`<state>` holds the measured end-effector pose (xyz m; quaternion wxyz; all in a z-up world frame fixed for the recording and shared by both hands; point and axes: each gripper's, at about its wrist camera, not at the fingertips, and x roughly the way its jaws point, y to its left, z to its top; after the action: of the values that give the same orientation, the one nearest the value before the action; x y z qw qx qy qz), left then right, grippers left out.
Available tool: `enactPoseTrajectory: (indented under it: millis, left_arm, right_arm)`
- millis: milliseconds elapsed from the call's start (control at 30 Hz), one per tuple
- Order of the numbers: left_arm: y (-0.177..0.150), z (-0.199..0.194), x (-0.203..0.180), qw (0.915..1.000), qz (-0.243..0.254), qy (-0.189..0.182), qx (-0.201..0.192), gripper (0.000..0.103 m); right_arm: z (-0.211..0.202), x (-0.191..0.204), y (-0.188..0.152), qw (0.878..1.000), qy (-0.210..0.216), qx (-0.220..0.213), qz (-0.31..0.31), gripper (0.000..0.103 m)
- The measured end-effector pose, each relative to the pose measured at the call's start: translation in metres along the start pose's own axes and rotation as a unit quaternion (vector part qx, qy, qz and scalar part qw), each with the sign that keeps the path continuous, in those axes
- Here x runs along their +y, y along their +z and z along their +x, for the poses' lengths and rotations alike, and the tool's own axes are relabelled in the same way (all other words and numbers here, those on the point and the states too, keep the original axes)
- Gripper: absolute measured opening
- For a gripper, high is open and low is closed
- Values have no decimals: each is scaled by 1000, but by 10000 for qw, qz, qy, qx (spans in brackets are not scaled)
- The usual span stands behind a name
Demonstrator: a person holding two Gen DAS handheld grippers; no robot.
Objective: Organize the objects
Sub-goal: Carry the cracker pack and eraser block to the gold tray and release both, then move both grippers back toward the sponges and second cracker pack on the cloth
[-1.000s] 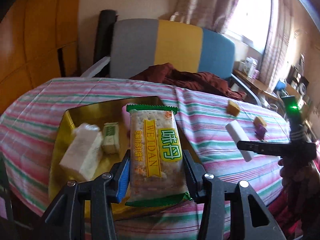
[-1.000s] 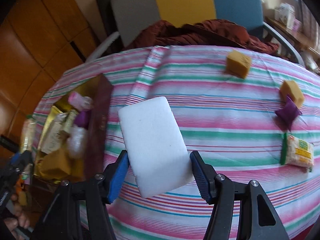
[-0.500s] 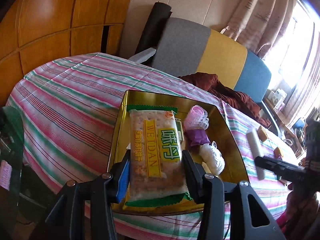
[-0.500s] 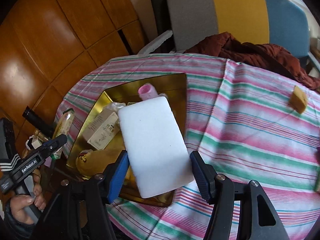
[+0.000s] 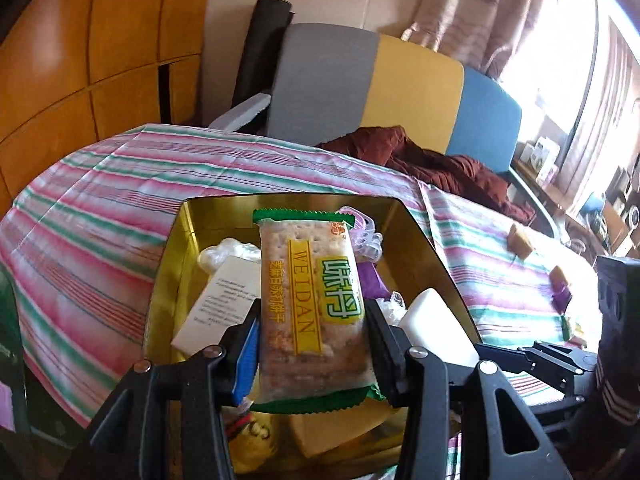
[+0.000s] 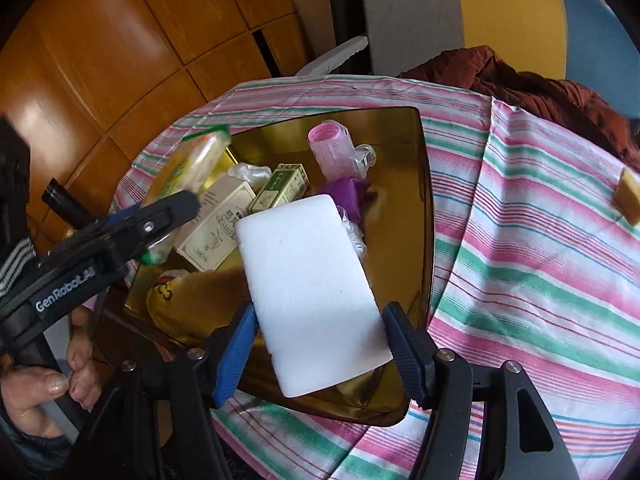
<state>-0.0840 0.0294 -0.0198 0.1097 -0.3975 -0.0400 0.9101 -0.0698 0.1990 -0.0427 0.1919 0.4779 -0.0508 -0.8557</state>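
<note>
- Right wrist view, nearest item: right gripper (image 6: pixel 320 344), jaws just been opening. White foam block (image 6: pixel 312 292) is between them; a gap shows at the blue pad on the 9 o'clock side. Whether the 3 o'clock pad touches cannot be told, so the grip looks released.
- Left wrist view, nearest item: left gripper (image 5: pixel 310 350), jaws narrow and clamped on both long edges of the cracker packet (image 5: pixel 312 304), which is held above the tray.
- Next out: gold tray (image 6: pixel 424 208) on the striped tablecloth (image 6: pixel 520 280). Contents: cream carton (image 6: pixel 216 228) at 9 o'clock, green box (image 6: pixel 284 186), purple pouch (image 6: pixel 346 192), pink roller (image 6: pixel 330 146) at 12 o'clock, yellow item (image 6: pixel 164 300) at the near corner.
- Farther: tan cube (image 6: pixel 628 196) at 3 o'clock, outside the tray.
- Handling note, as judgement: let the block settle flat in the bare strip along the tray's 3 o'clock side, then lift the right gripper straight away. Lay the packet on the cartons only once the other gripper is out of the way; the two tools are close.
</note>
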Motion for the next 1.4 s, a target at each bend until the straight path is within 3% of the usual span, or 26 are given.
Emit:
enactPoseTrajectory:
  millis: [300, 667, 900, 1400]
  left_arm:
    - [-2, 8, -14, 9994, 298, 141, 50, 48]
    - [-2, 1, -18, 9994, 312, 169, -8, 51]
    - [-2, -15, -20, 9995, 273, 101, -136, 51]
    - [-18, -29, -50, 9980, 559, -281, -85, 51]
  right_arm:
    - [9, -1, -2, 9999, -124, 18, -62, 70]
    - [-1, 6, -7, 9998, -103, -97, -104, 90]
    - [-19, 9, -12, 9992, -224, -302, -112, 94]
    - [-60, -41, -35, 9933, -754, -620, 620, 101]
